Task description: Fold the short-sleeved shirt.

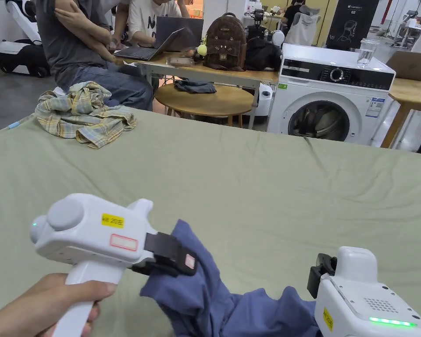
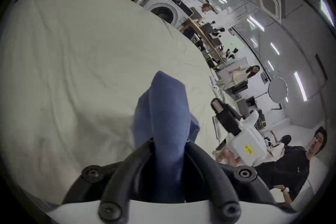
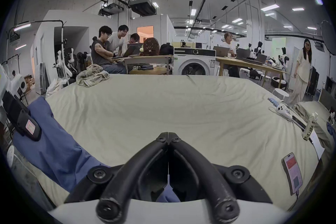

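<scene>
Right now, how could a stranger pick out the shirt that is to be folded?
Look at the pale green bed sheet. At its near edge lies the blue shirt, plain and bunched, pinched by the left claw. The plaid shirt lies crumpled at the far left corner.

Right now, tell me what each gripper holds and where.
The left gripper is shut on a bunched fold of the blue shirt. The right gripper has its jaws closed, tips bare; whether it pinches cloth cannot be told.

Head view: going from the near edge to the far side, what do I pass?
Blue shirt in the left gripper → bare green sheet → plaid shirt → washing machine.
</scene>
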{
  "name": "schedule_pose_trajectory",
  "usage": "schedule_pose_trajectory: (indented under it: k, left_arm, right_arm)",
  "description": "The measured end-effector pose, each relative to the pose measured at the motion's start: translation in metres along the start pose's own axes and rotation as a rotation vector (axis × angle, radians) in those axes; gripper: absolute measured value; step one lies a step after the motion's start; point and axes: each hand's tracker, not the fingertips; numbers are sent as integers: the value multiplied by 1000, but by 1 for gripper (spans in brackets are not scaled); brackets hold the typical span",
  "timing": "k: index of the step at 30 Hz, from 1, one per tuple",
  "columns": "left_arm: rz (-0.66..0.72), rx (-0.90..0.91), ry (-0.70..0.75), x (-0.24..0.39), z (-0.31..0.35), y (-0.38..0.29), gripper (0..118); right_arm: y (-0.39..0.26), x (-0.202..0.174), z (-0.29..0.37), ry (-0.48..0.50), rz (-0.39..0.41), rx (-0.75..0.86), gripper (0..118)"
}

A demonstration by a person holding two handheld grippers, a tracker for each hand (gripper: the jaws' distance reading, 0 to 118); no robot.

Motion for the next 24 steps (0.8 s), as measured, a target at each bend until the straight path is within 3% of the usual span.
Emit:
schedule_pose_trajectory:
  k: [6, 18, 21, 24]
  left_arm:
    - [-2, -77, -54, 54, -65, 3, 7]
    - [-21, -265, 166, 65, -229, -14, 7]
    - [-3, -254, 159, 58, -233, -16, 21]
    - [37, -256, 61, 57, -220, -13, 47]
  right_arm:
    - [0, 14, 6, -22, -9, 7, 0]
    - [-4, 48, 20, -93, -39, 2, 0]
    - [-5, 53, 23, -103, -46, -2, 0]
    - [-6, 55, 24, -110, -42, -4, 0]
